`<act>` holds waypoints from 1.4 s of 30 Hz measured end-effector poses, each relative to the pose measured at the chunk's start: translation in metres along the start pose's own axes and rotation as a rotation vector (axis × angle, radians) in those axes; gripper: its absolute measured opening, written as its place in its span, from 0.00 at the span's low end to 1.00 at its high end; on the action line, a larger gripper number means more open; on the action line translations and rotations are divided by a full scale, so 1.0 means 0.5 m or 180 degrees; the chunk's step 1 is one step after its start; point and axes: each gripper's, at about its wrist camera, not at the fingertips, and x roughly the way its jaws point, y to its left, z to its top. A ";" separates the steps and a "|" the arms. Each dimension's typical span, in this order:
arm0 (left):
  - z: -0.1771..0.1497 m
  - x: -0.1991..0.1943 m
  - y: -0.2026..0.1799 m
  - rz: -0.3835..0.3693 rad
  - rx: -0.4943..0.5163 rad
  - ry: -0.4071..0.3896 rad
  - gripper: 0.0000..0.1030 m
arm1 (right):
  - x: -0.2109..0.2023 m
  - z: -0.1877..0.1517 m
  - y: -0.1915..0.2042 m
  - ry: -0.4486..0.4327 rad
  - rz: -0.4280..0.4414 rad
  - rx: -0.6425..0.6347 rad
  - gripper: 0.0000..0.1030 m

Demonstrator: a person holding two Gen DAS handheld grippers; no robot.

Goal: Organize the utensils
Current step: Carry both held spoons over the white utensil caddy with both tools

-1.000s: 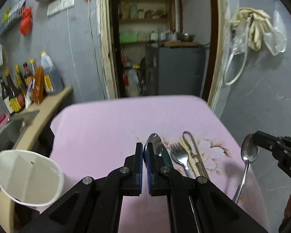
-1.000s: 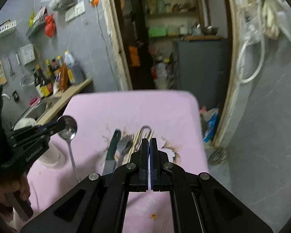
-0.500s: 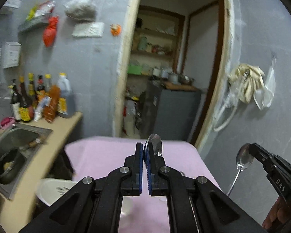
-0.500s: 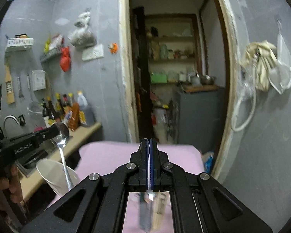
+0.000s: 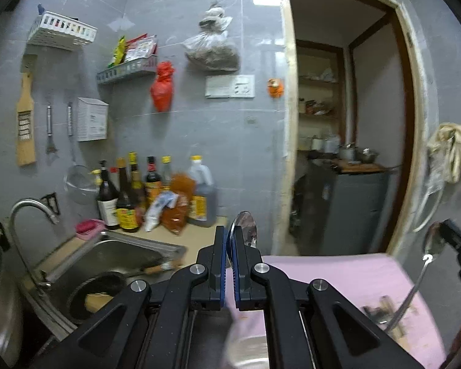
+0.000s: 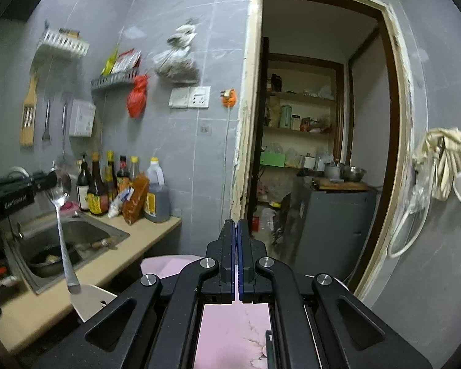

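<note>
My left gripper [image 5: 229,240] is shut on a metal spoon [image 5: 245,228], whose bowl sticks up past the fingertips. The right wrist view shows that left gripper [image 6: 47,181] from the side, its spoon [image 6: 60,212] hanging handle-down above a white cup [image 6: 90,299]. My right gripper [image 6: 237,233] is shut. In the left wrist view the right gripper [image 5: 445,238] pinches a second spoon [image 5: 431,243] by the bowl, handle slanting down over the pink tablecloth [image 5: 338,272]. Blurred utensils [image 5: 381,309] lie on the cloth.
A steel sink [image 5: 116,261] with a dark pan and a tap [image 5: 30,212] lies to the left on a beige counter [image 6: 113,264]. Sauce bottles [image 5: 132,196] stand against the tiled wall. A grey cabinet [image 6: 338,224] stands in the doorway behind the table.
Both grippers rose with their spoons and swung left. The views went from the table and its utensils up to the wall, sink and doorway. Both stayed shut.
</note>
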 end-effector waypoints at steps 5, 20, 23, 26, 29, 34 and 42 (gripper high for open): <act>-0.040 0.041 0.005 0.0104 0.0173 -0.0032 0.04 | 0.023 -0.036 0.056 0.0056 -0.0137 -0.0280 0.02; -0.203 0.067 -0.075 0.0230 0.0866 -0.0419 0.04 | 0.069 -0.148 0.144 0.0273 -0.0032 -0.0652 0.01; -0.225 0.063 -0.092 0.0190 0.1035 -0.0445 0.04 | 0.073 -0.167 0.147 0.0343 0.0018 -0.0658 0.01; -0.241 0.063 -0.101 0.0093 0.1122 -0.0391 0.04 | 0.071 -0.179 0.145 0.0375 0.0051 -0.0614 0.01; -0.252 0.062 -0.107 -0.0005 0.1212 -0.0315 0.04 | 0.073 -0.182 0.132 0.0397 0.0097 -0.0514 0.02; -0.255 0.061 -0.102 -0.0197 0.1198 -0.0157 0.06 | 0.074 -0.188 0.101 0.0491 0.0238 -0.0270 0.02; -0.231 0.063 -0.073 -0.0538 0.0748 0.0225 0.13 | 0.084 -0.200 0.076 0.0638 0.0415 -0.0008 0.04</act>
